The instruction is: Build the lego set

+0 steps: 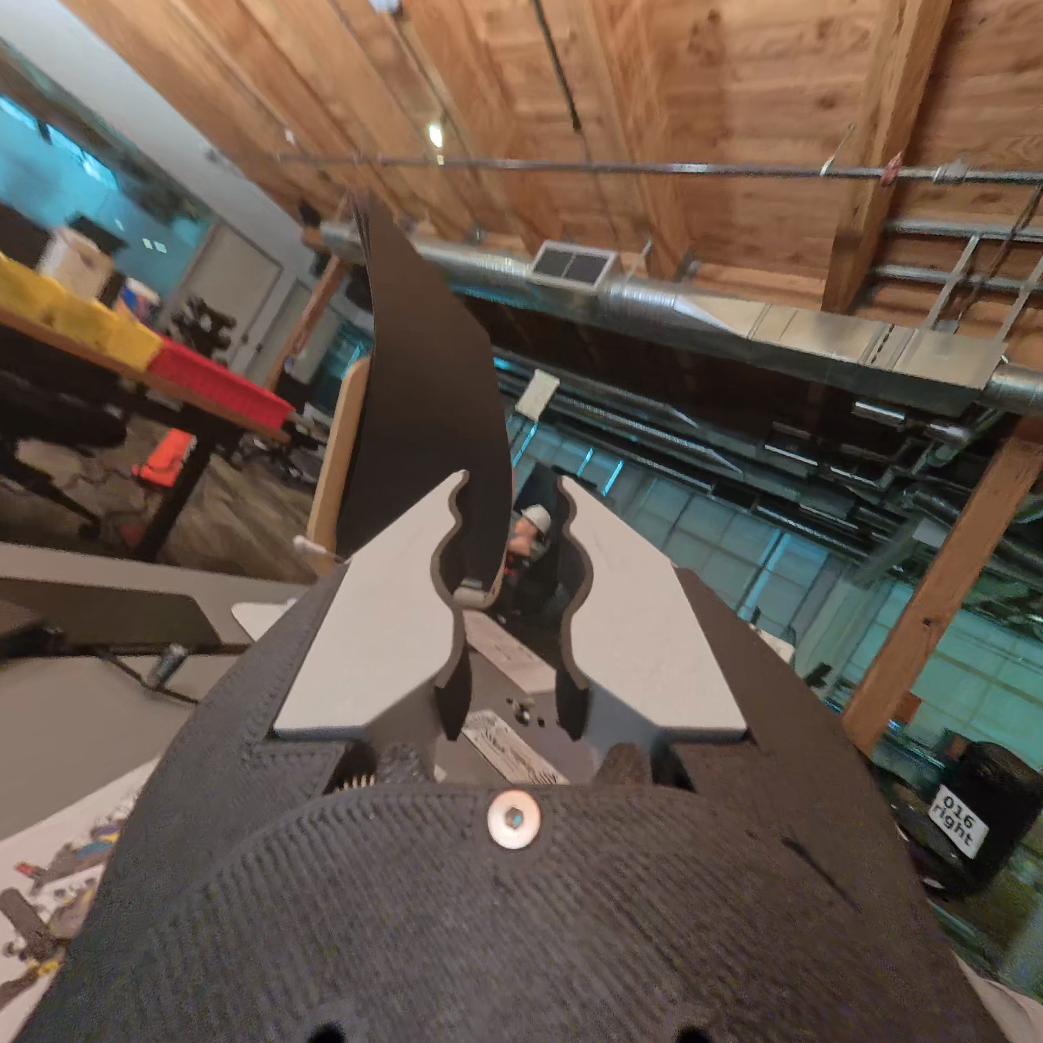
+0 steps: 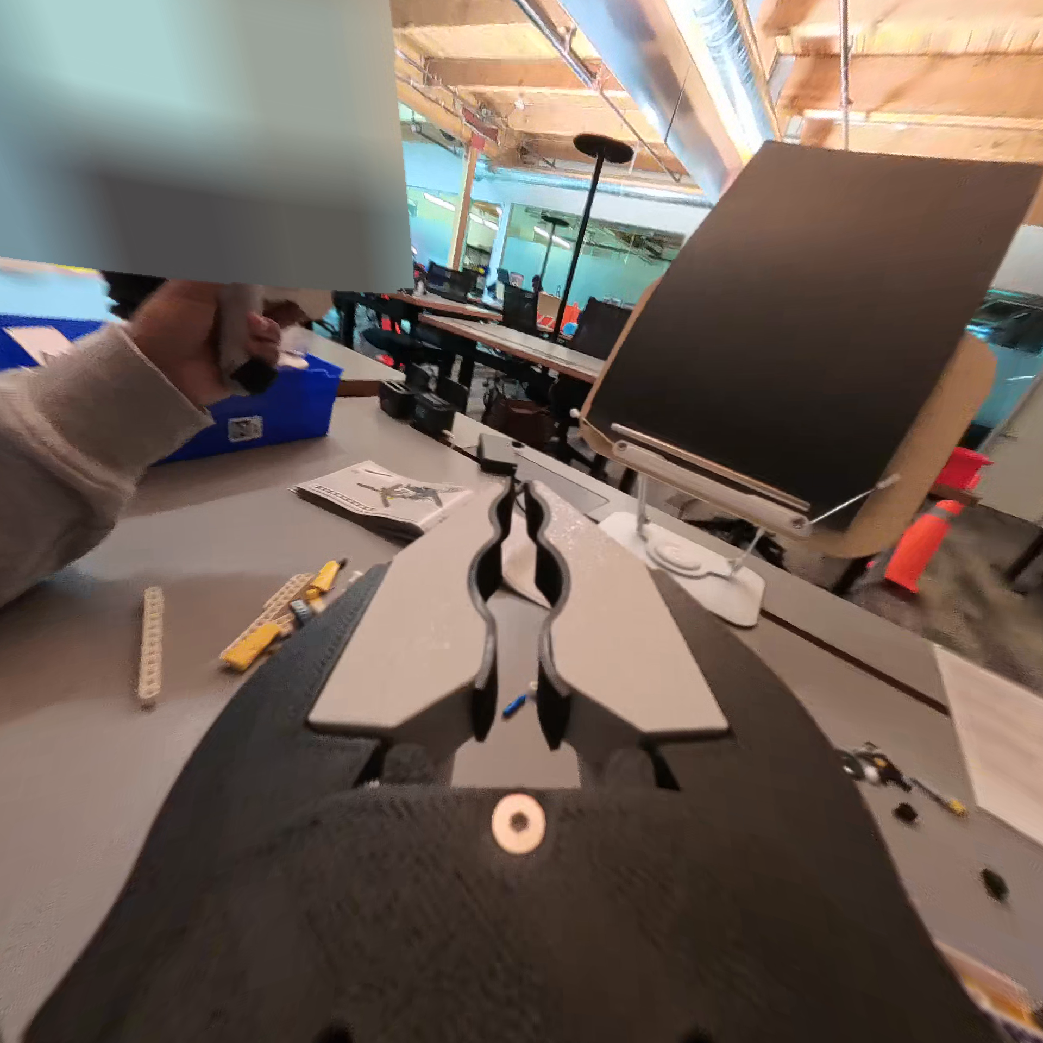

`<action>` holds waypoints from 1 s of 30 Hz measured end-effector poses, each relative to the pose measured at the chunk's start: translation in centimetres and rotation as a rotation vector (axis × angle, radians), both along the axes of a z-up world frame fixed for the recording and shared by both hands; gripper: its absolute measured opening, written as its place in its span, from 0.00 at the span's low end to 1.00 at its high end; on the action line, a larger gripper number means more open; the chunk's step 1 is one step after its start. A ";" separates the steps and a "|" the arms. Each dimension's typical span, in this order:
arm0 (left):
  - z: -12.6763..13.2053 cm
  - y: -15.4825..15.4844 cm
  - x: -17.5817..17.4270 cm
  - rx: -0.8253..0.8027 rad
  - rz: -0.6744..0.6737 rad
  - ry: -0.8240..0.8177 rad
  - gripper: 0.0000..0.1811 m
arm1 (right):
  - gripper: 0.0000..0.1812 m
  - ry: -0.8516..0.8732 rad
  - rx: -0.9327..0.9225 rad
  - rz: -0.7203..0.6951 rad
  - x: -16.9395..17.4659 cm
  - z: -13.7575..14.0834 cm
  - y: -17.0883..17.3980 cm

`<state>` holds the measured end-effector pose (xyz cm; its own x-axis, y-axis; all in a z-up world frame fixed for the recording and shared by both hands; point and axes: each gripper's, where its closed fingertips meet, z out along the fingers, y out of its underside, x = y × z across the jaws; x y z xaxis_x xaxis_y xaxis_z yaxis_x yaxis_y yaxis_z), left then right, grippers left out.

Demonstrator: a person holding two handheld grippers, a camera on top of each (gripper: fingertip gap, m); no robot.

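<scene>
The left tongs (image 1: 513, 491) are seen raised and tilted toward the ceiling, jaws parted w/ a clear gap, nothing gripped. The right tongs (image 2: 518, 496) are held low over the bench (image 2: 226, 508), tips nearly closed w/ only a slit left, nothing gripped either. Neither appears engaged w/ a part, so building is judged at an early stage.

The lego pieces are found loose on the bench: a long pale beam (image 2: 150, 643) at left, a yellow-and-tan cluster (image 2: 282, 612) just beside the right tongs' body, a small blue pin (image 2: 515, 705) glimpsed between the fingers, dark bits (image 2: 880, 770) at right. They are probably spread so each can be picked singly.

An instruction booklet (image 2: 389, 499) is laid flat beyond the pieces, within view for reference. A dark panel on a stand (image 2: 790, 338) is propped at the far edge. A blue bin (image 2: 282, 412) sits at left, behind a hand (image 2: 197, 338) gripping the other tool's handle.

Writing: a white sticker is borne by a dark object (image 1: 959, 827) at lower right in the left wrist view, a small label by the bin; the wording isn't repeated here.
</scene>
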<state>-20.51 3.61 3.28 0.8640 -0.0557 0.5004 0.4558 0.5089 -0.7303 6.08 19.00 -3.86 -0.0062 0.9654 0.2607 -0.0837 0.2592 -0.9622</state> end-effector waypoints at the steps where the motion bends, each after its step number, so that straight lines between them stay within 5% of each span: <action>1: 0.4 -0.9 -0.2 0.020 0.030 0.013 0.13 | 0.04 -0.036 0.021 -0.021 -1.1 0.0 0.2; 5: 0.7 -2.8 -1.3 0.007 0.091 0.017 0.12 | 0.27 -0.184 0.000 -0.044 -4.8 -0.1 1.4; 9: 0.4 -3.7 -2.2 0.005 0.083 -0.026 0.12 | 0.29 -0.140 -0.161 0.035 -6.3 1.1 -0.6; 12: 0.8 -4.0 -2.0 0.026 0.066 -0.034 0.12 | 0.29 -0.220 -0.140 0.021 -6.6 -1.9 -2.2; 16: 1.0 -2.7 -0.5 -0.088 0.081 0.066 0.00 | 0.30 -0.272 -0.058 -0.086 -4.6 -6.5 -2.0; 20: 0.3 -1.5 -0.7 -0.304 0.321 0.224 0.00 | 0.29 -0.267 0.026 -0.230 -0.7 -10.9 -0.3; 24: -0.7 -0.8 -1.9 -0.375 0.467 0.233 0.00 | 0.26 -0.206 0.017 -0.344 3.1 -11.6 2.0; 30: -3.9 1.3 -3.2 -0.498 0.460 0.192 0.00 | 0.24 -0.025 -0.023 -0.306 5.1 -9.7 2.7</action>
